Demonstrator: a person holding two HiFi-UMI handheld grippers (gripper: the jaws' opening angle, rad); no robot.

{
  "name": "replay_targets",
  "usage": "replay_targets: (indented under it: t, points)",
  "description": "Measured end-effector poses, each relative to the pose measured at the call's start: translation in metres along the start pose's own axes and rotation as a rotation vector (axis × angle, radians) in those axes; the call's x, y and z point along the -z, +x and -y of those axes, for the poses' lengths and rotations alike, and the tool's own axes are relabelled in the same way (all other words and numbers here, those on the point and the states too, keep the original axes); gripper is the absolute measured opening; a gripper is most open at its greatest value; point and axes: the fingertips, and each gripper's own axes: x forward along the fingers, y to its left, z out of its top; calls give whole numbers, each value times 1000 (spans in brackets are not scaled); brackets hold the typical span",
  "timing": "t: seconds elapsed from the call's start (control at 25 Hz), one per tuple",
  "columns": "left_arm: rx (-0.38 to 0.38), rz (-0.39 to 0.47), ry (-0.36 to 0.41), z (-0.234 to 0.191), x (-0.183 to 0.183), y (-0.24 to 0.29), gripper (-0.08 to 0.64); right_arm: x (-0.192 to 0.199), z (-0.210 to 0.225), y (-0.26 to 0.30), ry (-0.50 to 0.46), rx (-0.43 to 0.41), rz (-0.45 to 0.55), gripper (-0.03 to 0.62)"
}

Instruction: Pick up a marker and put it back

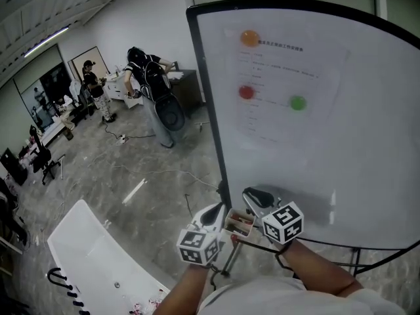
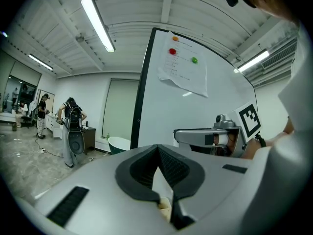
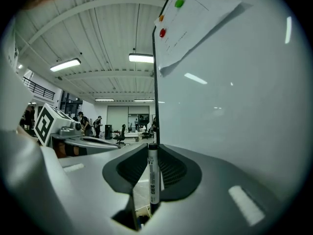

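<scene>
- My right gripper [image 3: 152,153] sits nearest the lens, jaws closed on the marker [image 3: 153,180]. The marker stands upright between the pads with its dark end at the jaw tips.
- My left gripper [image 2: 158,150] has its jaws together at the tips, and I see nothing held between them.
- In the head view both grippers are low in the frame, side by side, just in front of the whiteboard's bottom edge.
- The whiteboard [image 1: 367,149] fills the right of that view, and its dark left edge rises just beyond the marker in the right gripper view.
- A white tub [image 1: 98,254] lies on the floor to the left, well apart from the board.
- A sheet [image 1: 279,64] hangs on the upper part of the board.
- A small box [image 1: 239,223] sits between the two grippers. I can't make out its contents.
- Three magnets are on the sheet: orange [image 1: 249,38], red [image 1: 246,92] and green [image 1: 298,102].
</scene>
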Motion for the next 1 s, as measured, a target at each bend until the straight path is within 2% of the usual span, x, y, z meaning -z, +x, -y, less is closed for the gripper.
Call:
replay_targets:
  t: [0.44,0.6,1.0]
  points:
    - [10,0,0,5,-2,4,2,-9,2,-3,6,-8,11,66]
    - [7,23,11,8,-5,2,2,-8,2,-3,10,-11,10,66]
    - [7,20,-13,4,-1,1,2,-5,2,-2,27,-16,9,65]
